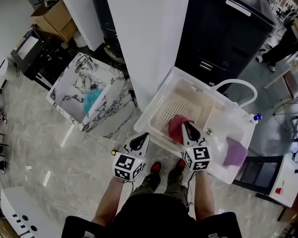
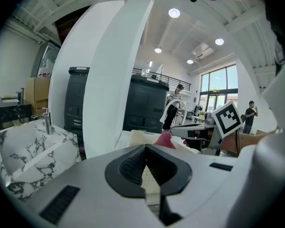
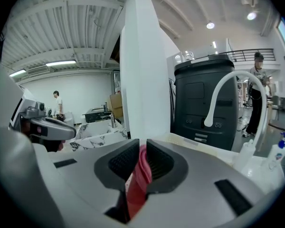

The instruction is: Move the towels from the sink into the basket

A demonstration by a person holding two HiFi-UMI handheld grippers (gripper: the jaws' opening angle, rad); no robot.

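Towels: three in view. The red towel (image 1: 177, 126) is clamped between the jaws of the right gripper (image 1: 187, 128), over the near side of the basket (image 1: 181, 99). Whether it touches the mesh cannot be told. The left gripper (image 1: 140, 140) has its jaws together on nothing, just outside the rim of the white sink (image 1: 153, 109).

The purple towel (image 1: 234, 151) lies in that sink's right compartment, beside the basket. The teal towel (image 1: 93, 100) lies in the marble sink (image 1: 69, 89), well apart to the left.

Judgement: no towel is released into the basket yet. The first transfer is near completion and two remain.

Surroundings: grey stone-pattern floor (image 1: 44, 148), white pillar (image 1: 144, 33), dark cabinet (image 1: 223, 33) behind, white faucet (image 1: 238, 85).
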